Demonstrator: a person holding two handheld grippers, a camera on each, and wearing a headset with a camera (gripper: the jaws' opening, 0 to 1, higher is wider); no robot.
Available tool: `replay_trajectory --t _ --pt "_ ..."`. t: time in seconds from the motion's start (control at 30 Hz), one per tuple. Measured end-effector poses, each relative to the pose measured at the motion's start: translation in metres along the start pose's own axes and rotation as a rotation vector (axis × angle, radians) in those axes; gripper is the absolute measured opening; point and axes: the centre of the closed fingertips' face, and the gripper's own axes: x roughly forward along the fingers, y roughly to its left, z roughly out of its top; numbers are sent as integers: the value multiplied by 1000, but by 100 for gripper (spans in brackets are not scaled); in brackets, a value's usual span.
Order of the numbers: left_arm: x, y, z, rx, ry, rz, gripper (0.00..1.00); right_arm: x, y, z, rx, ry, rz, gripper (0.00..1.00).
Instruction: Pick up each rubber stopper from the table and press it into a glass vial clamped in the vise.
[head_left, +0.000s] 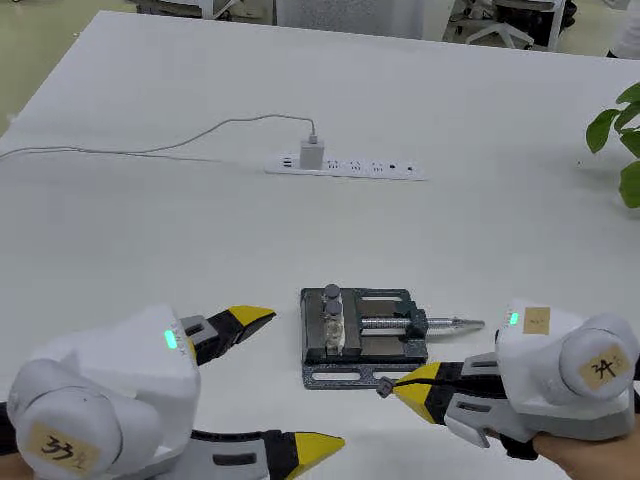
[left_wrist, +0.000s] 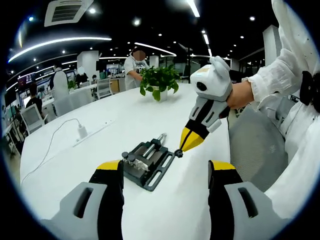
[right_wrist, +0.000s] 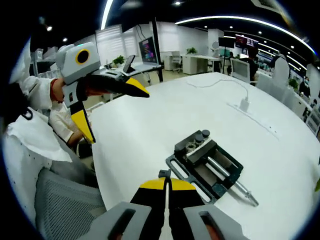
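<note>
over the white table i hold my left gripper low at the near left, jaws spread wide. my right gripper points left at the vise, which clamps the glass vials; its jaws are clenched on a small dark rubber stopper.

At my twelve o'clock lies a white power strip with a charger plugged in, its cable trailing toward ten. Green plant at two.
</note>
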Motion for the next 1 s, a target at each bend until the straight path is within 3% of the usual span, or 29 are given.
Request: replay_trajectory --t 0.43,0.7,1.0 --pt "9 -11 14 31 -21 5 40 -22 17 40 127 -123 -34 0" --pt "11 -16 25 78 -41 8 27 -30 23 55 163 -170 -50 0" --pt "13 -20 31 115 -49 8 19 -34 31 67 197 -212 -46 0"
